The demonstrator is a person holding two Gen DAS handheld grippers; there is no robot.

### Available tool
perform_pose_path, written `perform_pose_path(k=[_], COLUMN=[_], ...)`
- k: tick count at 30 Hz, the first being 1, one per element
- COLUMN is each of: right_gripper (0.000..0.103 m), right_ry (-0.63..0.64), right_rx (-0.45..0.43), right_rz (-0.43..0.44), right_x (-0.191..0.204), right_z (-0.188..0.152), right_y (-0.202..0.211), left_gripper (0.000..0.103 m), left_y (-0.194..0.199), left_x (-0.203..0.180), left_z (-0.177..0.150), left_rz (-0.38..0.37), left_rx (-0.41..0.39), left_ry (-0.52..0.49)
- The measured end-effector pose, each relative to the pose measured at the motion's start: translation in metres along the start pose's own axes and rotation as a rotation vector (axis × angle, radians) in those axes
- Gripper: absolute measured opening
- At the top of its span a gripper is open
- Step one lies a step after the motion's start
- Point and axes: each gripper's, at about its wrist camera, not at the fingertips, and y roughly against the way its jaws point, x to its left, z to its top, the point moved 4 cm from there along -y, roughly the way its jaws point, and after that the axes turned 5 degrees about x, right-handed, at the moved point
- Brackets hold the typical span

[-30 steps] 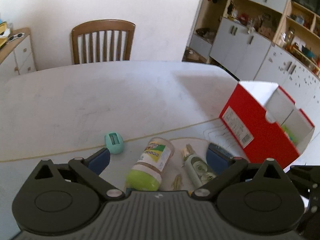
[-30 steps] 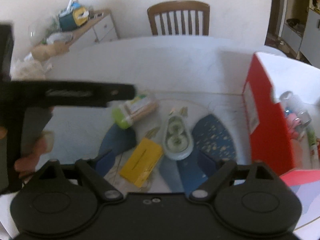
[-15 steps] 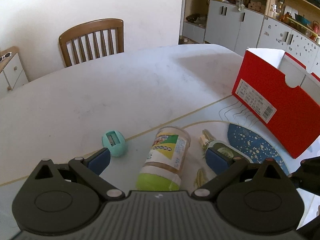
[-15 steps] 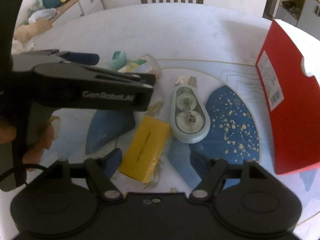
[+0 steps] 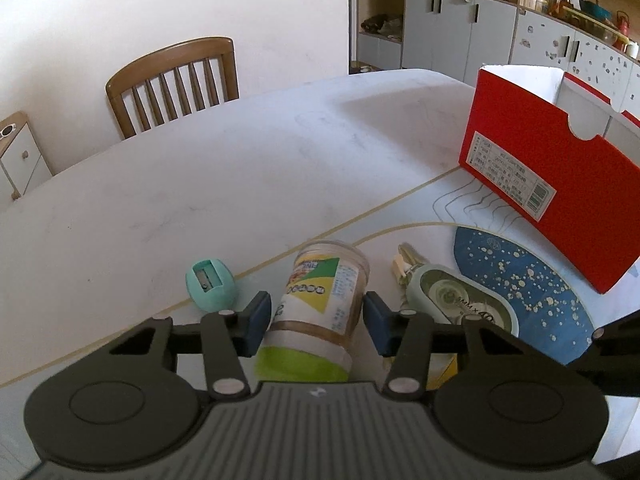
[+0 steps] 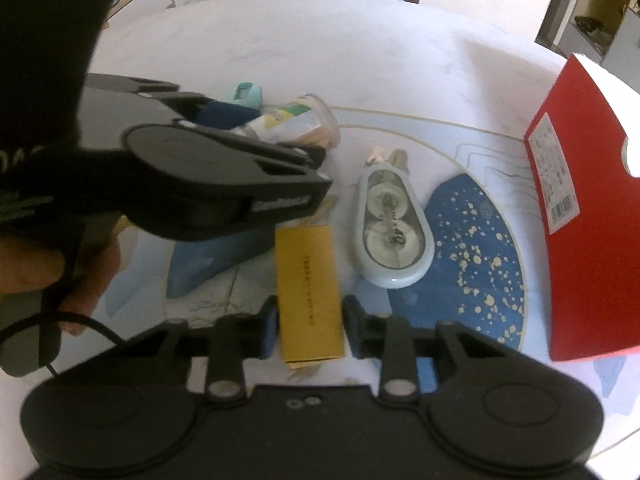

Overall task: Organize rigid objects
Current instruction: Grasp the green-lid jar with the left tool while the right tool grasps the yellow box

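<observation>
Both grippers came down and their jaws have just been closing, left gripper (image 5: 314, 322) clamped on the jar (image 5: 320, 304), right gripper (image 6: 307, 330) around the yellow box (image 6: 309, 292), so with tape (image 6: 394, 236) and sharpener (image 5: 210, 286) also outside the red box (image 5: 560, 196), most sorting is left.

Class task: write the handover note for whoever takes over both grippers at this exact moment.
Left gripper: jaws have just been closing around the lying jar; contact looks made.
Right gripper: jaws have just been closing on the yellow box; pads at its sides.
On the table: sharpener, correction tape.
Red box stands to the right; contents not visible.
Left to do: lift both, box them, then the other two.
</observation>
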Motion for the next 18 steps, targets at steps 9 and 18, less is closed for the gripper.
perform_pose_path(k=[9,18], right_gripper=[0.028,0.028], right_ry=[0.001,-0.065], right_rx=[-0.025,-0.075], right_rz=[0.022,0.049], right_x=[0.000,-0.017], right_z=[-0.003,-0.012], right_y=[0.012,0.041], left_gripper=[0.045,0.044], left_y=[0.003,0.022], left_x=[-0.005,-0.008], left_z=[0.001,-0.004], left_rz=[0.012,0.014], left_rx=[0.024,0.031], left_ry=[0.014,0.068])
